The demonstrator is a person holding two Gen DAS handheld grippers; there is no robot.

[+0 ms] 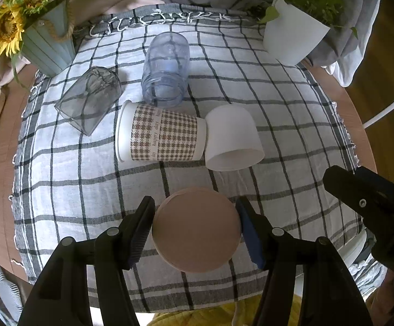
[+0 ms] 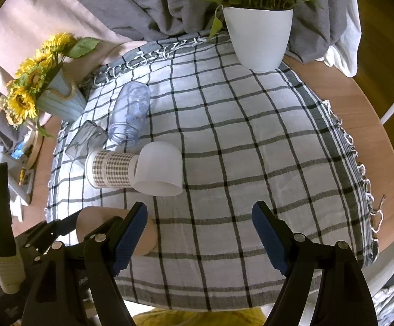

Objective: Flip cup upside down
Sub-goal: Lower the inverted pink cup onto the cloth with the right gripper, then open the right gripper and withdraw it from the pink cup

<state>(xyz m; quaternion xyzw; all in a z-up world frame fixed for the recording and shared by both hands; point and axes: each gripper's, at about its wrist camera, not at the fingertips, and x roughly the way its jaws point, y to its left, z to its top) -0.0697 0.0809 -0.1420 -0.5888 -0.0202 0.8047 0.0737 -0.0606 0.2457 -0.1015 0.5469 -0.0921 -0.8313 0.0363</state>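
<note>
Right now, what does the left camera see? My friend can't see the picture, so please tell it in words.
The left gripper has its fingers closed on a tan cup, seen flat end on, above a checked tablecloth. Behind it four more cups lie on their sides: houndstooth paper, white, clear blue and grey.

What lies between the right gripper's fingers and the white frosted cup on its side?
Only bare checked tablecloth shows in the right wrist view between the right gripper, fingers apart, and the white frosted cup.
</note>
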